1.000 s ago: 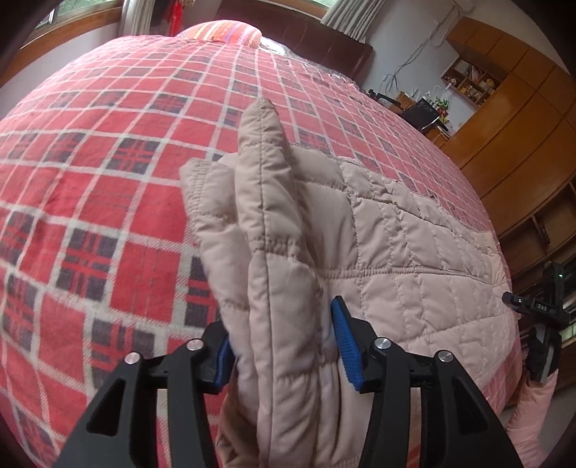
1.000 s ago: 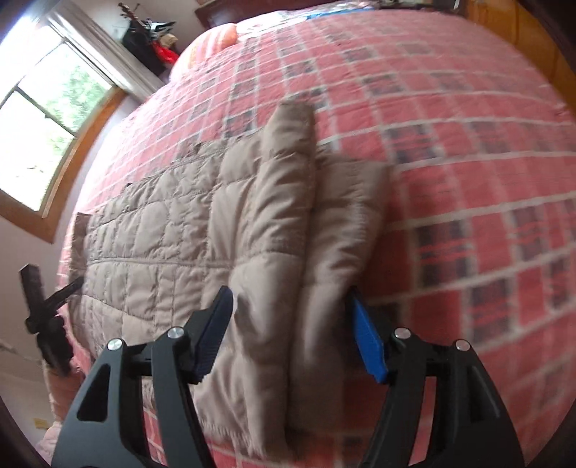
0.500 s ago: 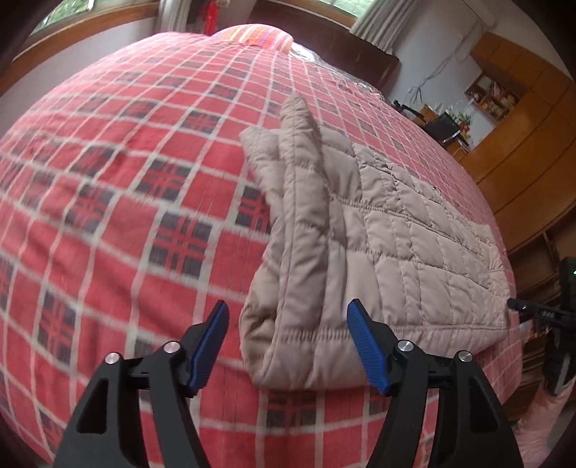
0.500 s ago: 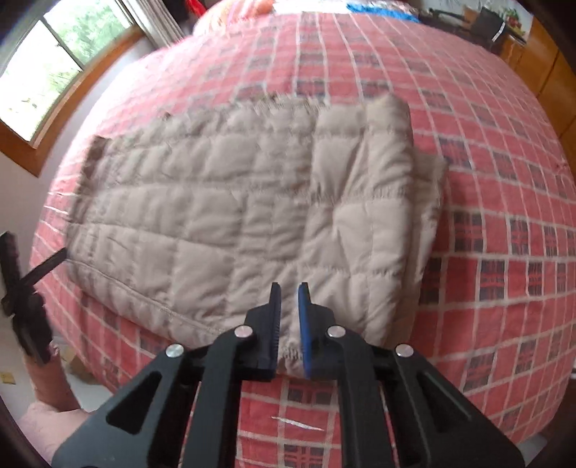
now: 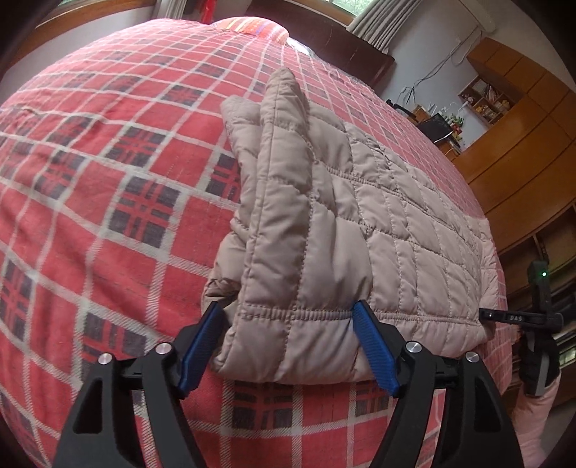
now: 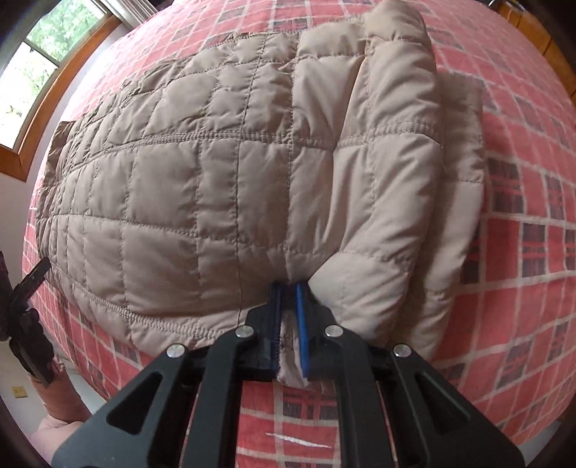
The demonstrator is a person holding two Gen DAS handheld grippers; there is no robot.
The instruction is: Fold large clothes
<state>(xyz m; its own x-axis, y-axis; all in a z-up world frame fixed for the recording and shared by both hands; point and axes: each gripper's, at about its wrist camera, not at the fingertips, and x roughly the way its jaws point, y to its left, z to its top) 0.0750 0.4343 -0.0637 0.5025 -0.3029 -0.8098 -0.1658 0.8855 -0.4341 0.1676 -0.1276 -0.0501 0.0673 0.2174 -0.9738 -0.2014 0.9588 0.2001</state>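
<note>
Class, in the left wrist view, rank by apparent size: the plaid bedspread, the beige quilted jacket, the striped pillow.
1. Plaid bedspread, which fills most of the view.
2. Beige quilted jacket, which lies close to the camera, so it looks bigger.
3. Striped pillow, which looks smallest, but it lies far away and only partly shows.

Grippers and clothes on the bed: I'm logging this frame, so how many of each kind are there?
Quilted beige jacket: 1
Grippers: 2, the left gripper open around the jacket's hem, the right gripper shut on the hem
Striped pillow: 1
Plaid bedspread: 1
Total: 5
</note>
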